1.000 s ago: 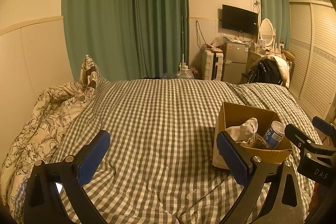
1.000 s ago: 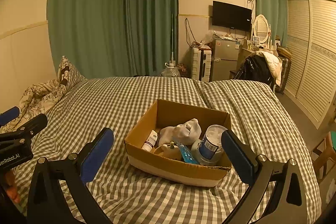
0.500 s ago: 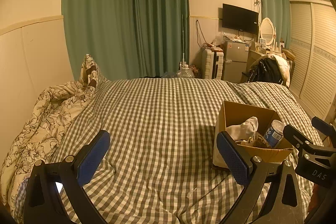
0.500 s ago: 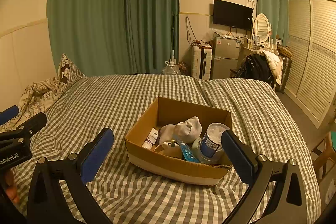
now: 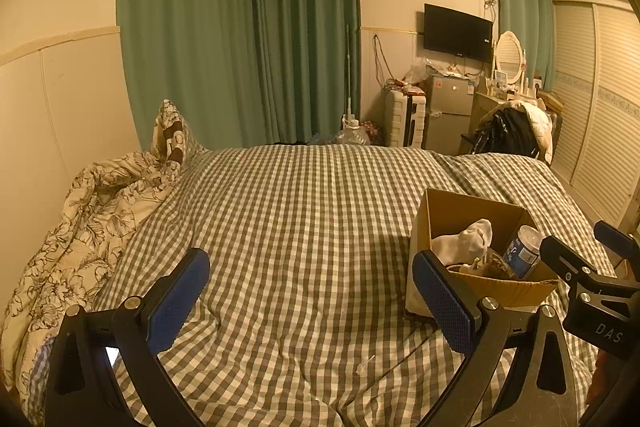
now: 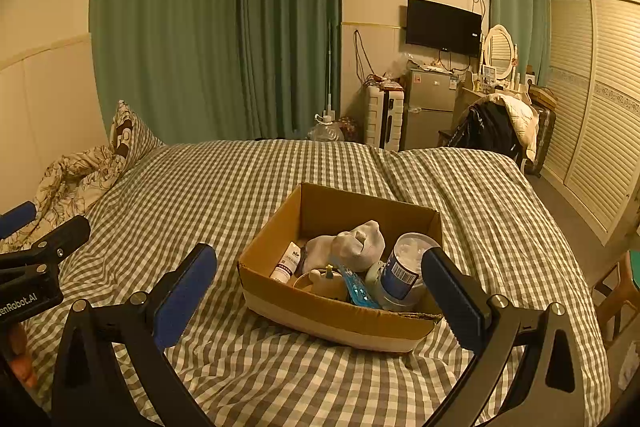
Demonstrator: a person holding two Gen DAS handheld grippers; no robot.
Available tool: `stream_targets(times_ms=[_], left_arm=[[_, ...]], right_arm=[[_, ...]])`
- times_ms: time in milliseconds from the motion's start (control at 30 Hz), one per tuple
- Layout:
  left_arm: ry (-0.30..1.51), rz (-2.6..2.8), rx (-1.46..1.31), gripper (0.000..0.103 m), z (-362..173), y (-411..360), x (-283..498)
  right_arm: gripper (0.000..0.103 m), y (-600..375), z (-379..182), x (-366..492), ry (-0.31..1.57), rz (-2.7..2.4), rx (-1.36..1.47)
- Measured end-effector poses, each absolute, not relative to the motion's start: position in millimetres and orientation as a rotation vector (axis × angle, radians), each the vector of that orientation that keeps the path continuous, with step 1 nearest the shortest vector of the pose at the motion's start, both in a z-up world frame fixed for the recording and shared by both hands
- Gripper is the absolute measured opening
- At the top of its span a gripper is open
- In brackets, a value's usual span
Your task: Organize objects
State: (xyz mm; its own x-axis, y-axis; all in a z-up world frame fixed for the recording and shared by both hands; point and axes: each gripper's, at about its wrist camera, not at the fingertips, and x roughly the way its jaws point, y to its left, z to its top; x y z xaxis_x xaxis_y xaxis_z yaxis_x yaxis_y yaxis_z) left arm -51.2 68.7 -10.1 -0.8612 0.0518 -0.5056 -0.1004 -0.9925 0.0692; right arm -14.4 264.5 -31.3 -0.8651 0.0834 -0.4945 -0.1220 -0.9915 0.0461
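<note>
Resting on the grey-and-white checked bed [image 6: 248, 187]: open brown cardboard box [image 6: 340, 311] holding soft white rolled sock [image 6: 352, 245], rigid blue-labelled jar [image 6: 404, 267], small tube [image 6: 287, 261]. Sock: light, pinch mid-bulge. Left tool [image 5: 310, 301] and right tool [image 6: 318, 295] both spread wide, empty.

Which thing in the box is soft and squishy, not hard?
The white sock bundle in the middle of the cardboard box. It is crumpled cloth; the small white tube to its left and the blue-labelled jar to its right are stiff containers.

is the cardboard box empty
No, the right wrist view shows the cardboard box holding a white sock, a small tube and a blue-labelled jar.
</note>
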Motion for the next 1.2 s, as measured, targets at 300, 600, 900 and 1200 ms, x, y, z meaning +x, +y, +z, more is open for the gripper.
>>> stream_targets(times_ms=[300, 600, 900, 1200], left_arm=[[0.119, 2.951, -0.778, 0.103, -8.8, 68.1, -49.2], [0.097, 2.968, -0.784, 0.103, -8.4, 65.0, -48.7], [0.112, 2.967, -0.785, 0.103, -9.2, 65.8, -48.2], [0.128, 2.962, -0.777, 0.103, -9.6, 66.1, -47.0]], right_arm=[[0.103, 264.4, -33.2, -13.9, 0.116, 2.936, -0.771], [0.103, 264.2, -32.9, -14.0, 0.116, 2.937, -0.772], [0.103, 263.8, -33.3, -14.1, 0.116, 2.936, -0.774], [0.103, 262.9, -35.4, -13.2, 0.113, 2.938, -0.782]])
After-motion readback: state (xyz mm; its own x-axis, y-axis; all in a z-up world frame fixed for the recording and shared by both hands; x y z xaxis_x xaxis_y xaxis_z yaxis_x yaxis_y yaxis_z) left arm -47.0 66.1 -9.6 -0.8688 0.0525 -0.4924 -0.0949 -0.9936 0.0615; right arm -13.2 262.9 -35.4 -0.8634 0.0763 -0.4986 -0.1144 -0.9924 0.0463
